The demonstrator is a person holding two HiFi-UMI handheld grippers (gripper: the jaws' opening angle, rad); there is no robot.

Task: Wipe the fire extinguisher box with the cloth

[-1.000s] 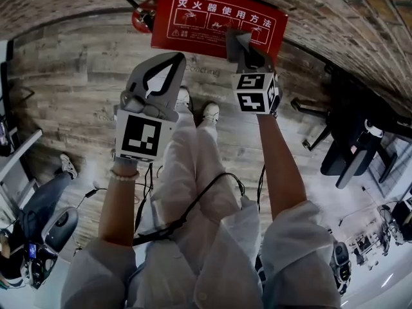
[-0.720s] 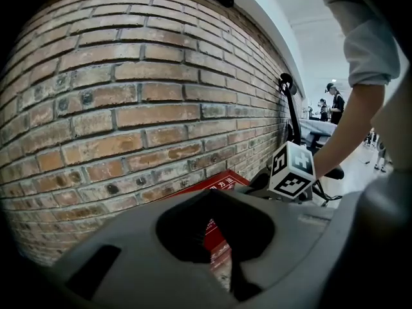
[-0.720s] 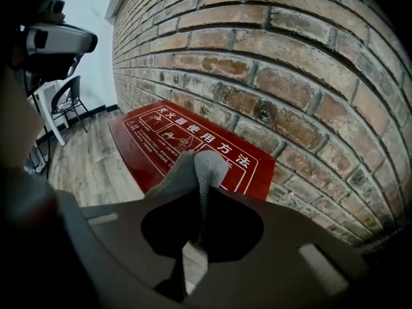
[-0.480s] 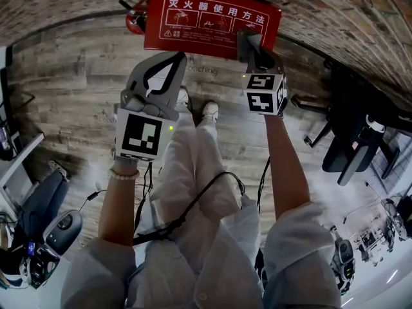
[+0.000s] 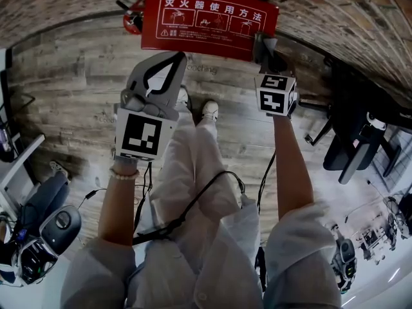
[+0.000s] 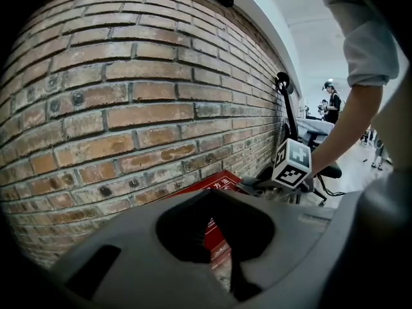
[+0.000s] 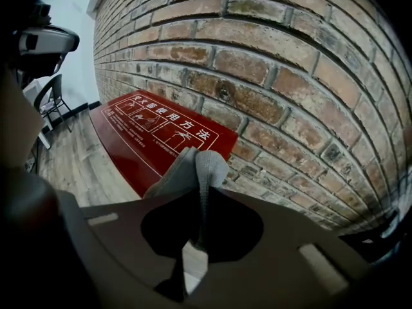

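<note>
Room: brick wall point(image 7: 290, 76), wooden floor point(image 5: 77, 89).
Hidden: red extinguisher point(image 5: 133, 19) mostly behind fire extinguisher box point(image 5: 206, 21).
Right tongs point(image 5: 266, 47): clamped on cloth point(image 7: 201, 169).
Left tongs point(image 5: 172, 58): closed, empty.

Folded grey cloth point(image 7: 196, 169), pinched in the right claw point(image 7: 199, 240), is lying at the right end of the red fire extinguisher box point(image 7: 145, 134) just ahead.

So the right tongs point(image 5: 269, 47) have slid sideways along the fire extinguisher box point(image 5: 206, 19), out toward its right end. A second ago the cloth point(image 7: 197, 169) they're pinching sat over the last picture panel on the lid. Now it's at the box's right edge, hanging partly off it. In the head view the box also looks more level and a bit further left.
</note>
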